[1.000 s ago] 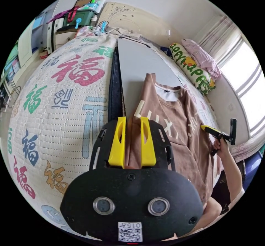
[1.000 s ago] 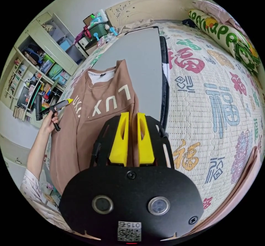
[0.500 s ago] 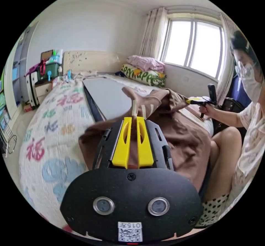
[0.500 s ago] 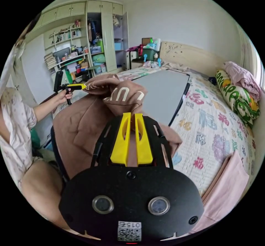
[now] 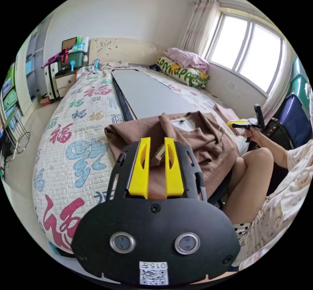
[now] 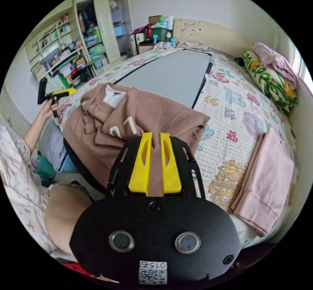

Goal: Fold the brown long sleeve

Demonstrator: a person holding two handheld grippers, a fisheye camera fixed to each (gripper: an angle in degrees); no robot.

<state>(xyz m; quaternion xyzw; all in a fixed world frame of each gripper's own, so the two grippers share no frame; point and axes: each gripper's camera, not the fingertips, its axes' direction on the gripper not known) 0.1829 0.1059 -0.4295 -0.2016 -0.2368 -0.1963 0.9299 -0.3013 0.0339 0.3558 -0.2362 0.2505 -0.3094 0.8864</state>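
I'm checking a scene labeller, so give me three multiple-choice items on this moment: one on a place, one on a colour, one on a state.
1. Where does the folded pink cloth lie?
A. on the grey board
B. on the patterned quilt, apart from the brown long sleeve
C. on top of the brown long sleeve

2. What colour are the jaws of the left gripper and the right gripper?
A. yellow
B. red
C. white

3. How is the brown long sleeve?
A. spread flat and smooth
B. rumpled in a heap on the bed
C. hanging on a hanger

Answers:
1 B: the folded pink cloth rests on the patterned quilt, with quilt showing between it and the brown long sleeve.
2 A: the left gripper and the right gripper both have yellow jaws.
3 B: it lies bunched, with overlapping folds.
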